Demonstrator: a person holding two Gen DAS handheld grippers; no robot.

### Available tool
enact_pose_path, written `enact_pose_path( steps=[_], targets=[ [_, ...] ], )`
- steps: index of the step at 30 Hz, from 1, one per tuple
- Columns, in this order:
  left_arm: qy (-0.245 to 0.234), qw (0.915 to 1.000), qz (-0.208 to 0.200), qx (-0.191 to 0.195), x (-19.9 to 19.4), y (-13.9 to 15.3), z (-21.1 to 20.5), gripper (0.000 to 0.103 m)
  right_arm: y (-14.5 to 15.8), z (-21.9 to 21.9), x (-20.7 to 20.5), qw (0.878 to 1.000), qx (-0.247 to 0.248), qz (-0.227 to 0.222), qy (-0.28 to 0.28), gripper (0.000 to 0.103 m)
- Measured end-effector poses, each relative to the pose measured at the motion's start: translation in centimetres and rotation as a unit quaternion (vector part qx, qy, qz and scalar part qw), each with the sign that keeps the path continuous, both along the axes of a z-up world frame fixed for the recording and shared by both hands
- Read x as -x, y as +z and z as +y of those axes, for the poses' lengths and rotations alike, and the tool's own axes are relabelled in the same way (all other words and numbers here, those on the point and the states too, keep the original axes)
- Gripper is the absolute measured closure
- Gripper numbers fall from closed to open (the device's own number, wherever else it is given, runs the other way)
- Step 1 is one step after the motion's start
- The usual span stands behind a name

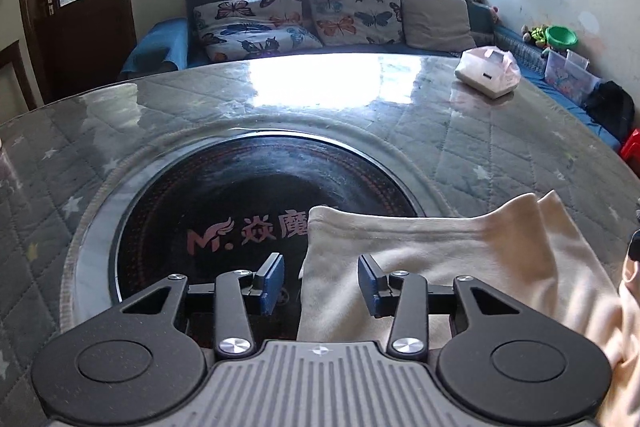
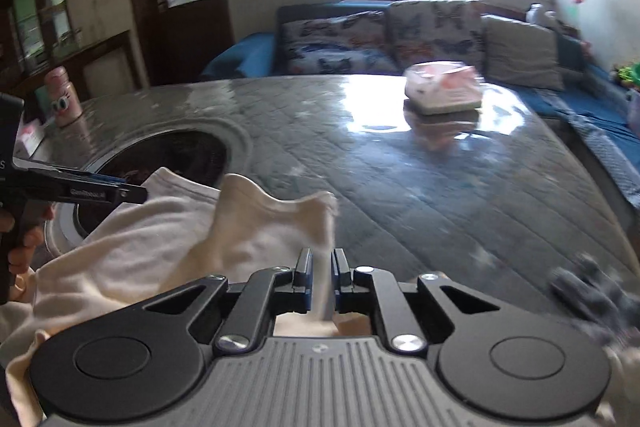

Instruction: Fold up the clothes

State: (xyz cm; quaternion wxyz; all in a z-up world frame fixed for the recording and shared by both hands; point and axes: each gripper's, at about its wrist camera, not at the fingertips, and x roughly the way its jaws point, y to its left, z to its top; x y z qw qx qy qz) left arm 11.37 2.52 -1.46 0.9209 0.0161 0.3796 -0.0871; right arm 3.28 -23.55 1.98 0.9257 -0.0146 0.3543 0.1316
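A cream garment lies crumpled on the near part of the table, and its left edge hangs over the black round hotplate. My left gripper is open; that cloth edge runs below and between its blue pads without touching them. In the right wrist view the garment bunches up to a raised corner. A thin fold of it stands between the pads of my right gripper, whose jaws are only slightly apart and do not clamp it. The left gripper shows side-on at the left, held by a hand.
The table has a grey quilted cover under glossy glass. A pink tissue pack sits at its far right and a pink bottle at its far left. A blurred dark object lies near right. A sofa with butterfly cushions stands behind.
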Motion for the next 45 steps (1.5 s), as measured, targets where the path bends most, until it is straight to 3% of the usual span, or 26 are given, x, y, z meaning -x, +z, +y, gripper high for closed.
enact_pose_path(
  steps=[10, 13, 27, 39, 45],
  targets=[
    [-0.015, 0.9994, -0.017, -0.028, -0.5, -0.8, -0.8, 0.093, -2.1, 0.2, -4.6, 0.999, -0.006, 0.032, 0.004, 0.08],
    [-0.015, 0.9986, -0.028, -0.041, -0.4, -0.7, -0.7, 0.098, -2.7, 0.2, -5.4, 0.999, -0.01, 0.039, 0.004, 0.08],
    [0.039, 0.9974, -0.043, -0.044, -0.9, -0.2, 3.2, 0.101, -3.6, 1.6, -9.0, 0.999, -0.007, 0.04, 0.005, 0.08],
    [0.093, 0.9918, -0.055, -0.068, -3.5, 0.0, 6.5, 0.101, -3.9, 6.8, -14.6, 0.997, 0.064, 0.006, 0.043, 0.08],
    [0.12, 0.9886, -0.042, -0.08, -5.4, -0.5, 8.0, 0.101, -4.2, 9.5, -17.5, 0.995, 0.079, -0.002, 0.057, 0.08]
  ],
)
